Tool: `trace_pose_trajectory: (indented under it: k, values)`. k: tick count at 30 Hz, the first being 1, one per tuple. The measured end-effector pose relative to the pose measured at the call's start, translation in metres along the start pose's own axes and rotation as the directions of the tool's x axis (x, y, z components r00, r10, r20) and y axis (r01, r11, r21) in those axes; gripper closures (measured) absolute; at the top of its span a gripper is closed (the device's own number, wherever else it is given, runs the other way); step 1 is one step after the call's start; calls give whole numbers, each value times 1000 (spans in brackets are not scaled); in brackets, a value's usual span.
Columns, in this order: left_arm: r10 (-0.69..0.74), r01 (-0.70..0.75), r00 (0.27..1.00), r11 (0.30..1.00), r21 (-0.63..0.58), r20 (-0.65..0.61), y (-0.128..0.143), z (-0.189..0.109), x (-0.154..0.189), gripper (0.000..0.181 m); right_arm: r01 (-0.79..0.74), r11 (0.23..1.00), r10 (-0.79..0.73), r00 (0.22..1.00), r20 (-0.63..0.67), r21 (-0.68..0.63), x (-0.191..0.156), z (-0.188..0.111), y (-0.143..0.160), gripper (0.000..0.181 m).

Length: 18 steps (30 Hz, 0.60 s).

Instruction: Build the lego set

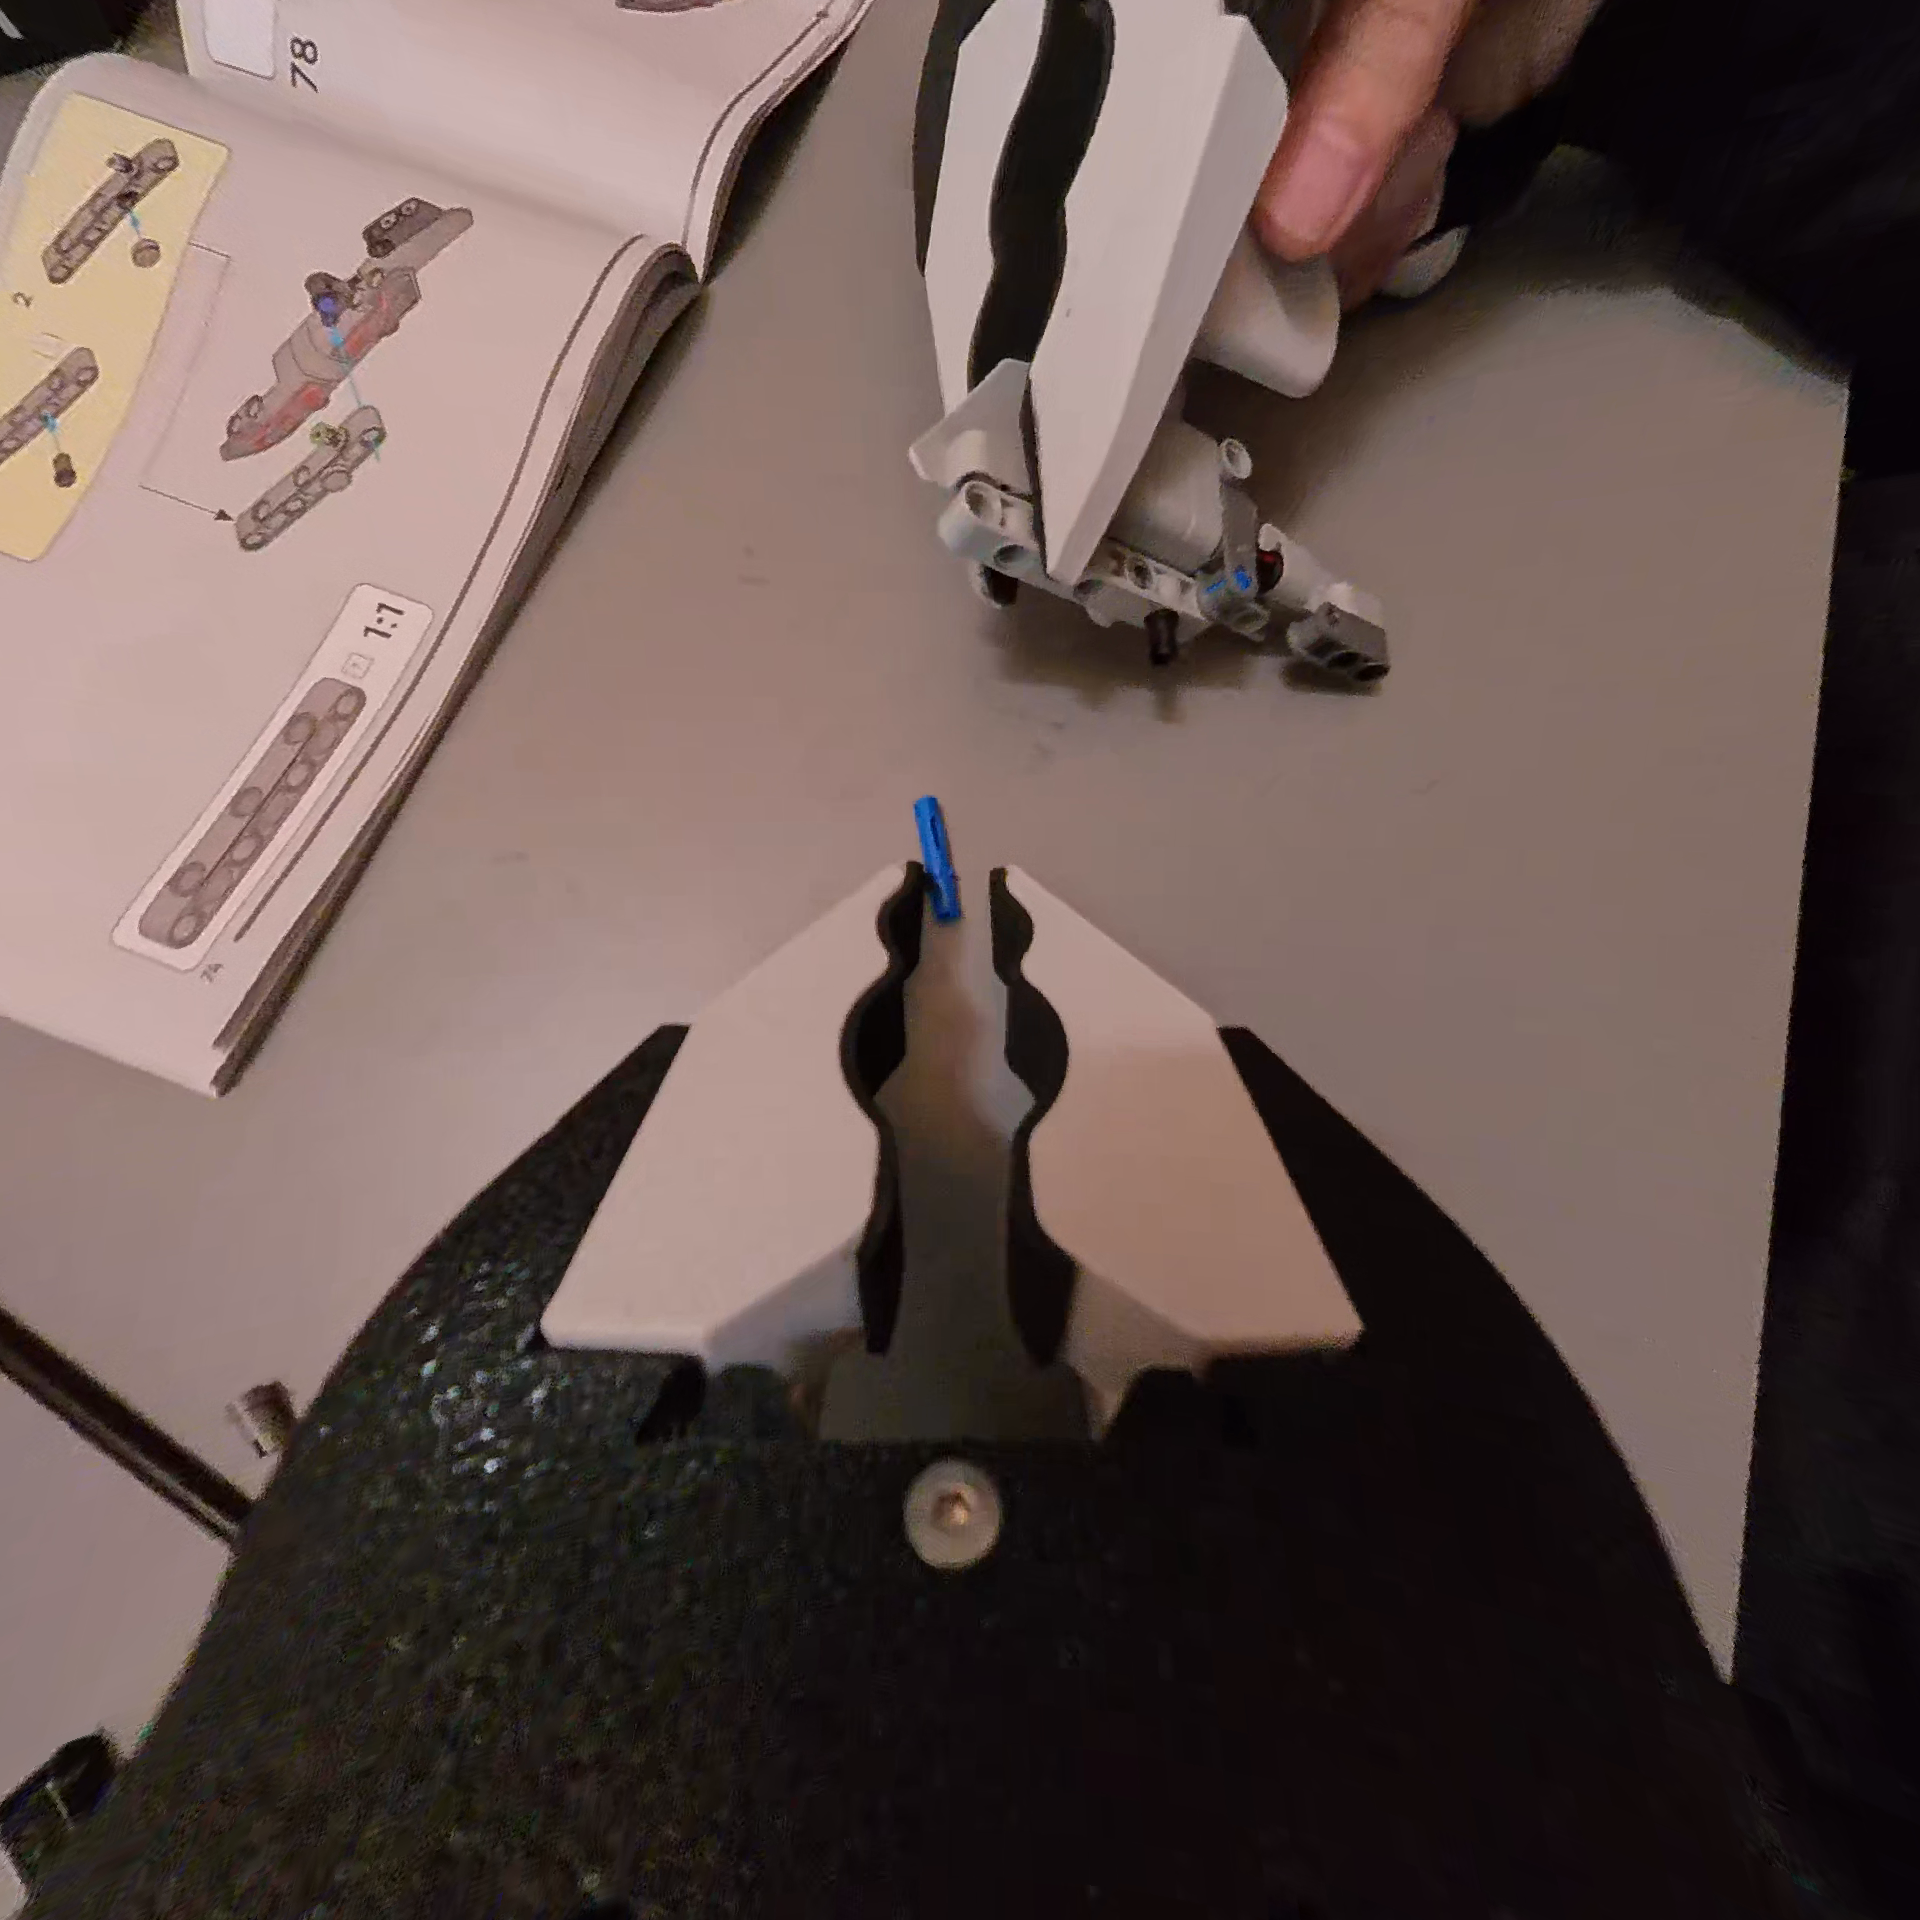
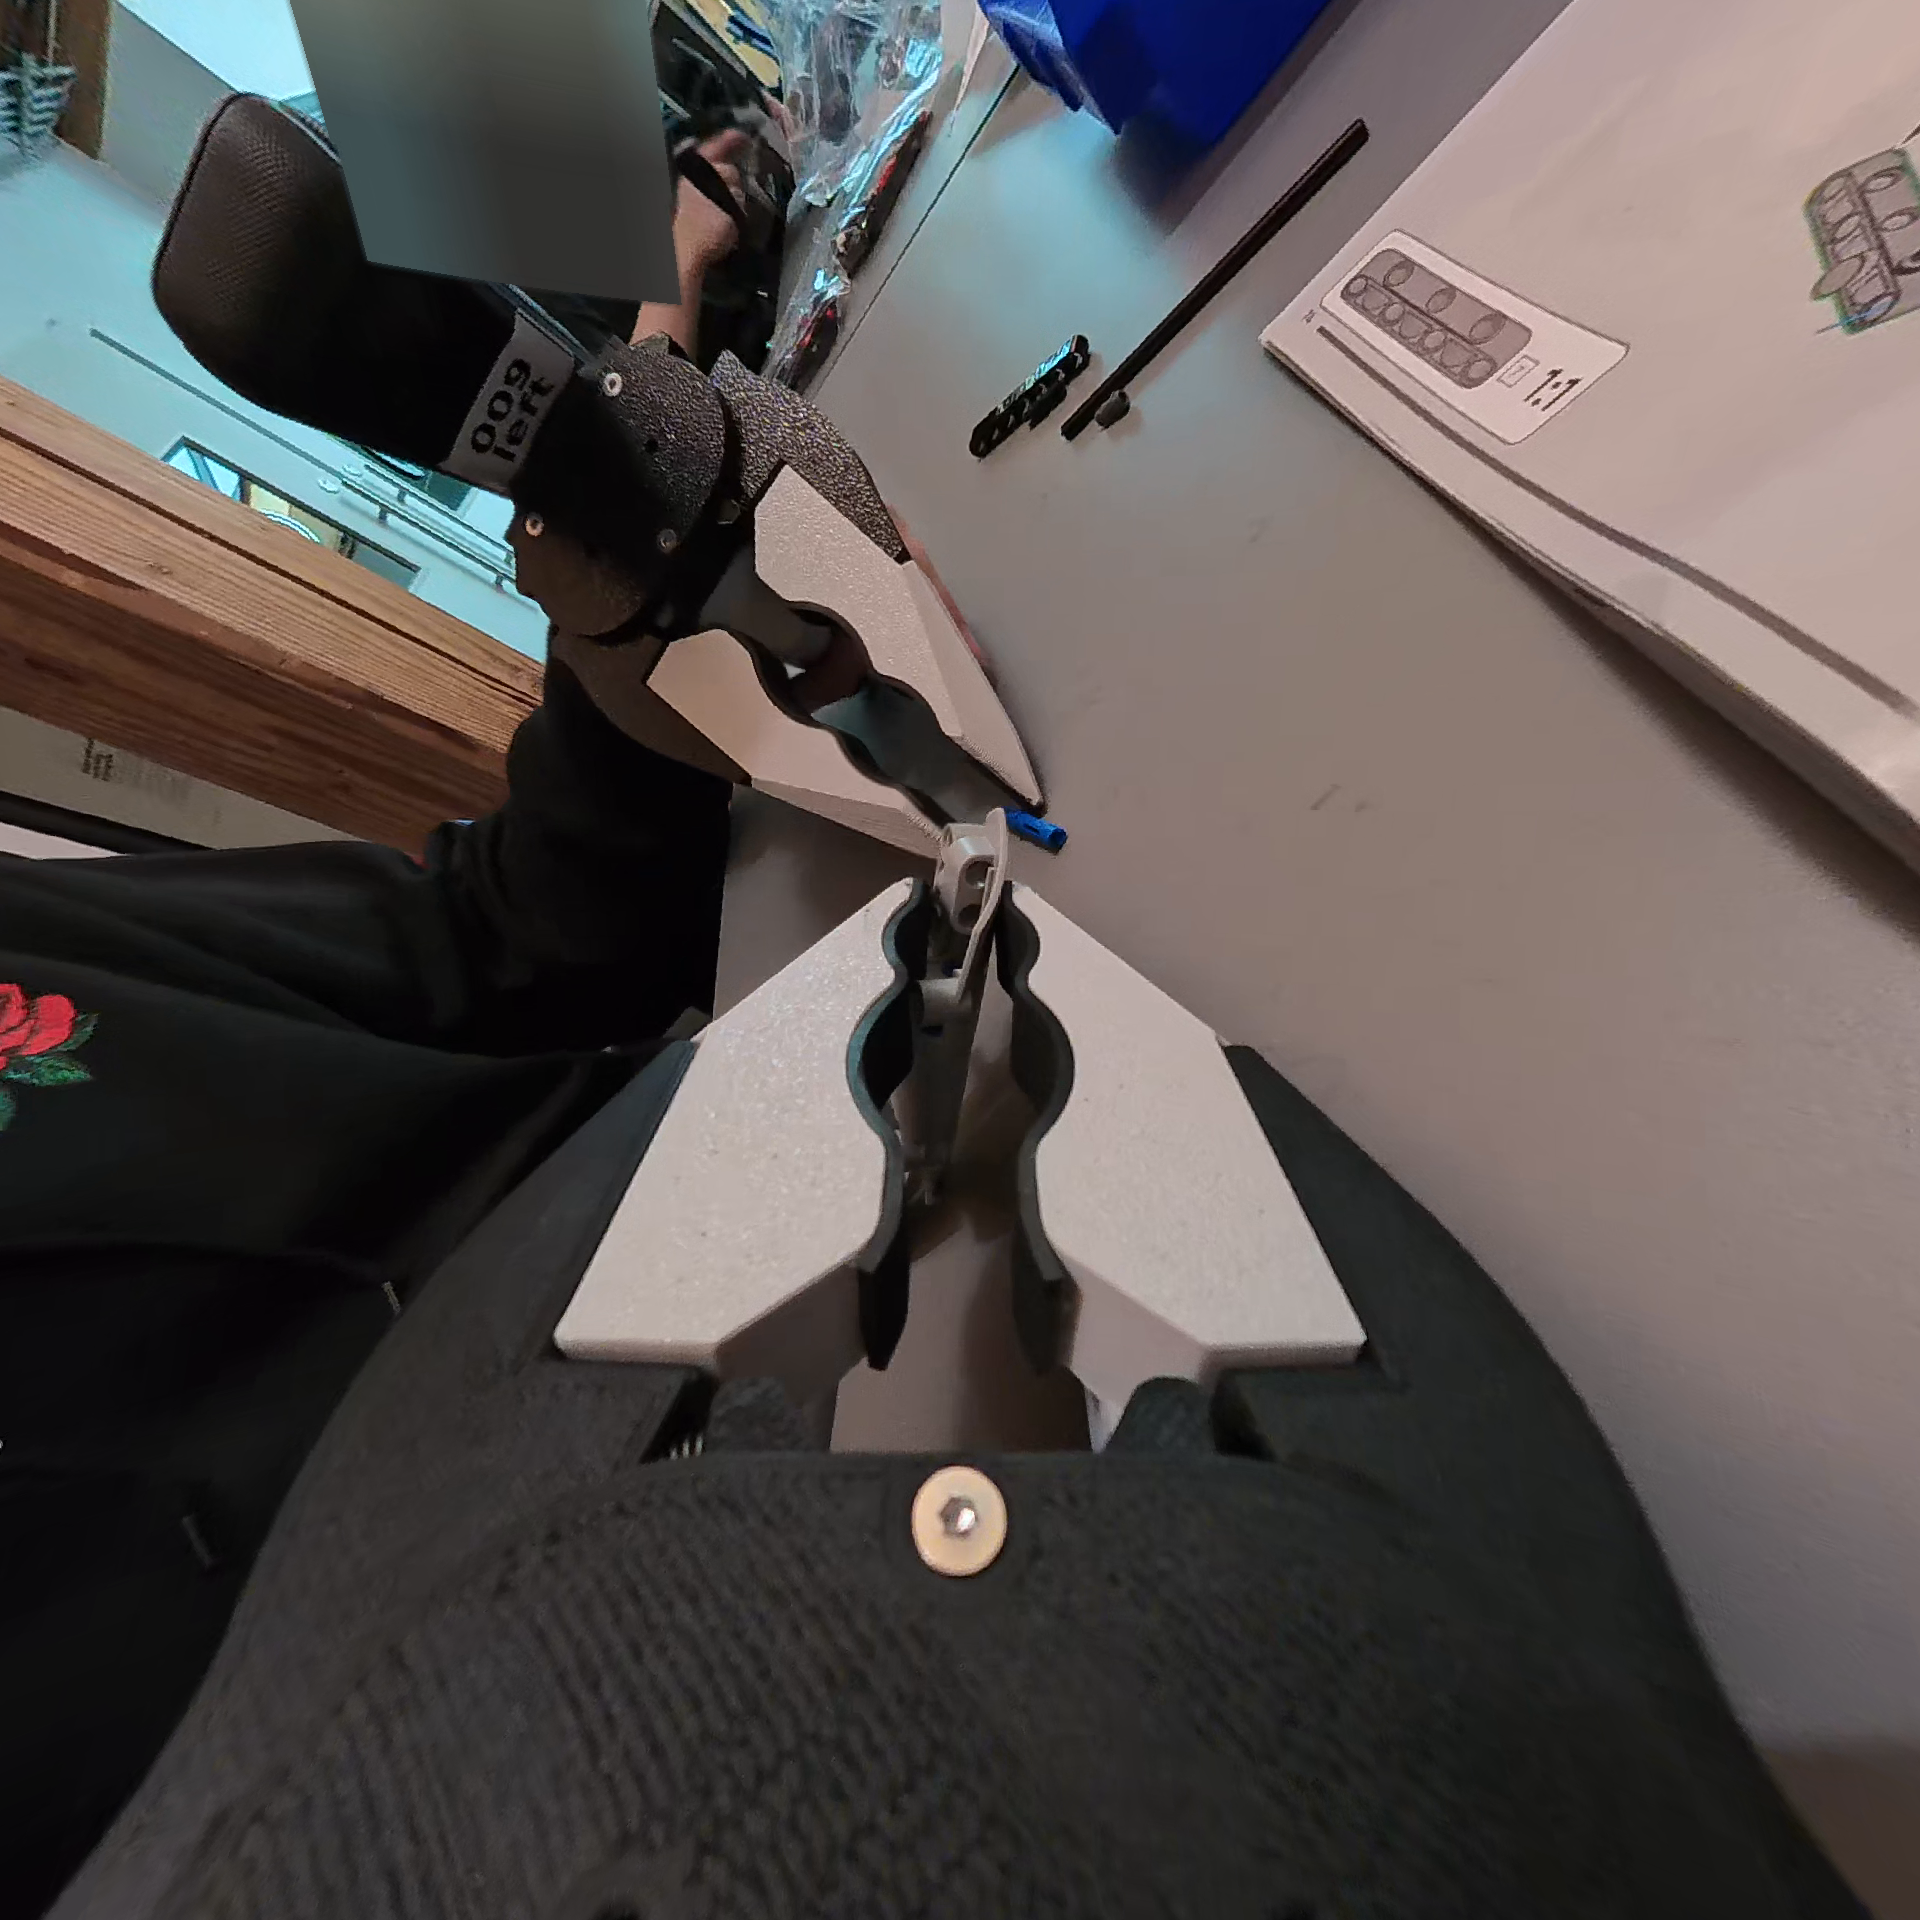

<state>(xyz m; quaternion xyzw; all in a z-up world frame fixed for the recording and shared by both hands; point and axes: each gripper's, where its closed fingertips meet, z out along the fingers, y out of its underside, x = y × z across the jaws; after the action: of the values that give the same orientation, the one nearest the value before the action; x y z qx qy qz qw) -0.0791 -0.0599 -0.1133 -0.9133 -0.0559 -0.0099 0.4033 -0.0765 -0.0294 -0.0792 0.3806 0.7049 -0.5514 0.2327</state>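
Note:
A small blue pin (image 1: 938, 857) lies on the grey table (image 1: 727, 675), right at my left gripper (image 1: 951, 883). The left jaws stand a little apart with the pin against the left fingertip, not clamped. My right gripper (image 1: 1049, 436) is shut on a white and light-grey lego assembly (image 1: 1143, 551) and rests it on the table farther off. In the right wrist view the assembly (image 2: 971, 883) sits between the right gripper's (image 2: 956, 904) tips, with the left gripper (image 2: 1003, 800) and the blue pin (image 2: 1042, 833) just beyond.
An open instruction booklet (image 1: 312, 468) lies at the left, also in the right wrist view (image 2: 1662, 436). A long black axle (image 2: 1216, 281), a short black beam (image 2: 1029, 400), a blue bin (image 2: 1143, 52) and plastic bags lie beyond. The table edge runs along the right (image 1: 1797, 1039).

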Motion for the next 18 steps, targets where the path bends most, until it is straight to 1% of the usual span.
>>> trace_pose_trajectory:
  k: [3,5,7,9,11,14,18]
  values:
    - [-29,29,999,1000,4,39,-1,1,-5,179,-1,1000,1,1000,5,3,-1,0,0,171]
    - [-11,11,999,1000,0,41,-2,1,-5,179,-3,1000,2,1000,10,12,-1,-1,-1,171]
    - [68,-68,996,998,-2,49,-3,2,-5,179,-2,1000,1,1000,9,23,-1,-2,-3,171]
    - [155,-156,983,988,-2,96,-8,5,-8,179,2,1000,-2,1000,3,21,-1,-2,-3,171]
    - [181,-182,977,983,1,110,-12,9,-7,179,10,1000,-10,1000,-7,15,0,-1,-2,171]
    - [210,-220,970,973,75,120,-27,9,2,179,-8,1000,8,1000,-23,10,4,-1,-1,171]
    - [230,-245,964,962,116,132,-34,8,3,179,-55,998,55,998,16,7,3,-1,-2,172]
